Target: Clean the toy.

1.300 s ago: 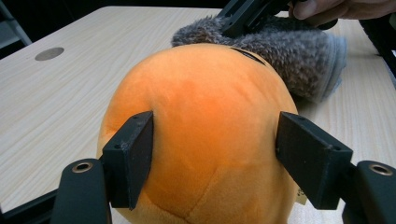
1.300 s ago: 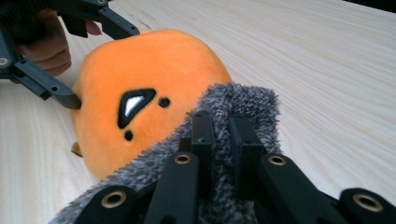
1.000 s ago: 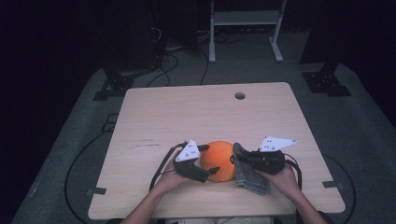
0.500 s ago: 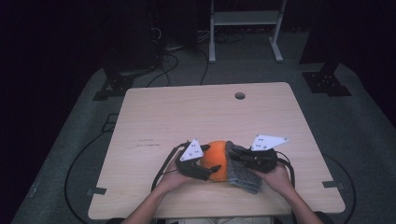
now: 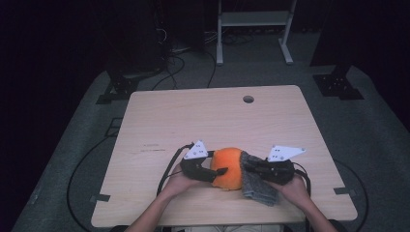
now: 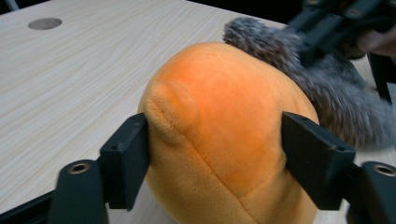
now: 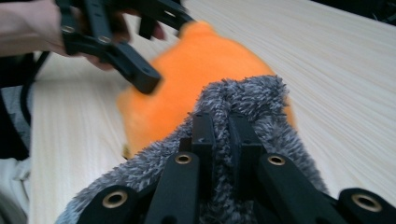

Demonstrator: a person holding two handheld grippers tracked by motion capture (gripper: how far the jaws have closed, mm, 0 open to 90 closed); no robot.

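Orange plush toy [image 5: 228, 167] lies on the wooden table [image 5: 193, 121], near the front edge, between the two hands. No container is on the table; the toy rests directly on the wood.

Left gripper [image 6: 215, 158]: jaws stand either side of the toy's orange body, pads against its flanks, fabric bulging slightly at the near pad. The jaws have just been closing, with the toy between them. From the high view, the left gripper [image 5: 220, 171] meets the toy from its left side.

Right gripper [image 7: 220, 126]: jaws nearly together, pinching a fold of grey fuzzy cloth [image 7: 243, 100] that lies against the toy's right side. In the high view the grey cloth [image 5: 256, 183] hangs from the right gripper [image 5: 249, 166] down toward the table edge.

Against the frame a second ago: both grippers sit closer in on the toy; the toy's place on the table is the same.
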